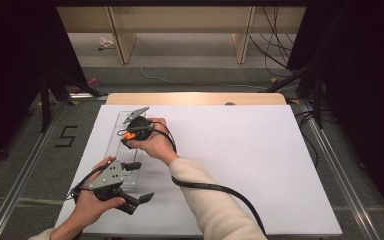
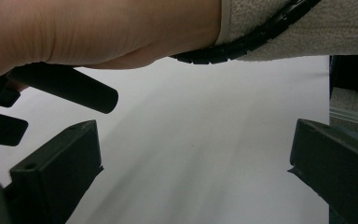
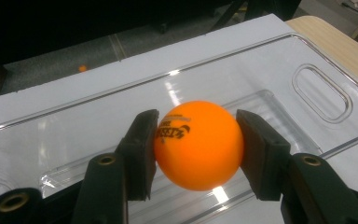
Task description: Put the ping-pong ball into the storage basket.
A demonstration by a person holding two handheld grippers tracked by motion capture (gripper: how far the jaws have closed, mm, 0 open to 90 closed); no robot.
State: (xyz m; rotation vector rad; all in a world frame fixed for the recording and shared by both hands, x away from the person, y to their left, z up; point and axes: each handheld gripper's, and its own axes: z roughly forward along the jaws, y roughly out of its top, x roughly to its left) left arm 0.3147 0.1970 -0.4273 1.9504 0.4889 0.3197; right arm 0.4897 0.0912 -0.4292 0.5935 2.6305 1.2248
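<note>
An orange ping-pong ball (image 3: 198, 144) with black print sits between the two black pads of my right gripper (image 3: 196, 140), which is shut on it just above a clear plastic tray (image 3: 261, 65). In the high view the right gripper (image 1: 130, 134) hangs over the far half of the tray (image 1: 116, 147) at the table's left, and the ball (image 1: 128, 135) shows as an orange spot. My left gripper (image 1: 141, 182) stands near the tray's near end, jaws wide apart and turned to the right. Between the left gripper's jaws (image 2: 193, 172) there is only white tabletop.
The white table top (image 1: 240, 165) stretches to the right of the tray. The right forearm (image 1: 205, 200) and its black cable cross from bottom centre toward the tray. A wooden strip (image 1: 195, 98) borders the far edge, with shelving and cables beyond.
</note>
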